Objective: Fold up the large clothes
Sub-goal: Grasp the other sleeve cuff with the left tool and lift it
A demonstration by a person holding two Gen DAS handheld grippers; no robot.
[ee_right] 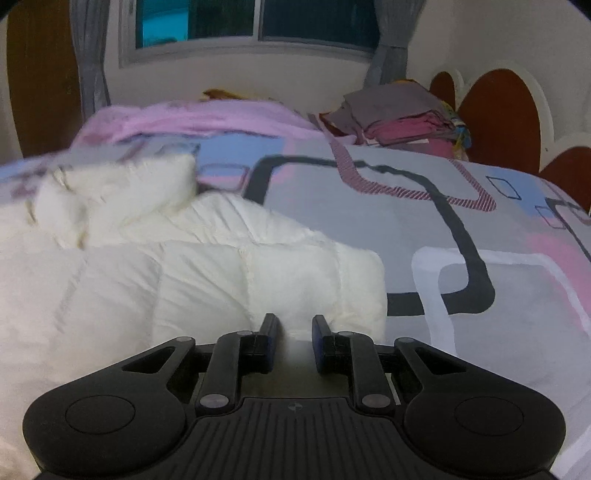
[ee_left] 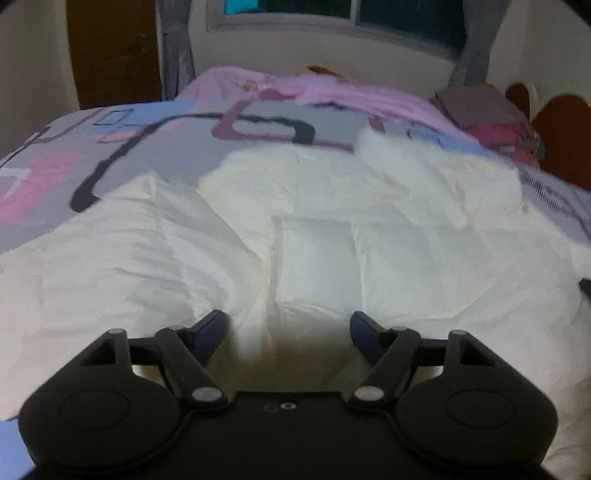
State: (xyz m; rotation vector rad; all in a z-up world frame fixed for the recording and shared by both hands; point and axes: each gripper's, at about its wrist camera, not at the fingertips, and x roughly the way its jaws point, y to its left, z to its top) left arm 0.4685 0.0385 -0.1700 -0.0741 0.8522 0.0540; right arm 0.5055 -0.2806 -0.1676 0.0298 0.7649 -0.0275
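Note:
A large white quilted down jacket [ee_left: 314,236] lies spread on the bed, its fluffy collar [ee_left: 406,155] at the far end. My left gripper [ee_left: 288,325] is open, its jaws wide apart, low over the jacket's near middle by a seam. In the right wrist view the jacket [ee_right: 221,280] fills the left half. My right gripper [ee_right: 294,328] is partly closed, its jaws on either side of a fold at the jacket's near right edge; the grip itself is hidden.
The bed has a grey, pink and blue patterned cover [ee_right: 480,229]. A pink blanket [ee_right: 192,118] lies at the far end. A stack of folded clothes [ee_right: 402,118] sits by the headboard [ee_right: 506,114]. A window [ee_right: 258,22] and curtains are behind.

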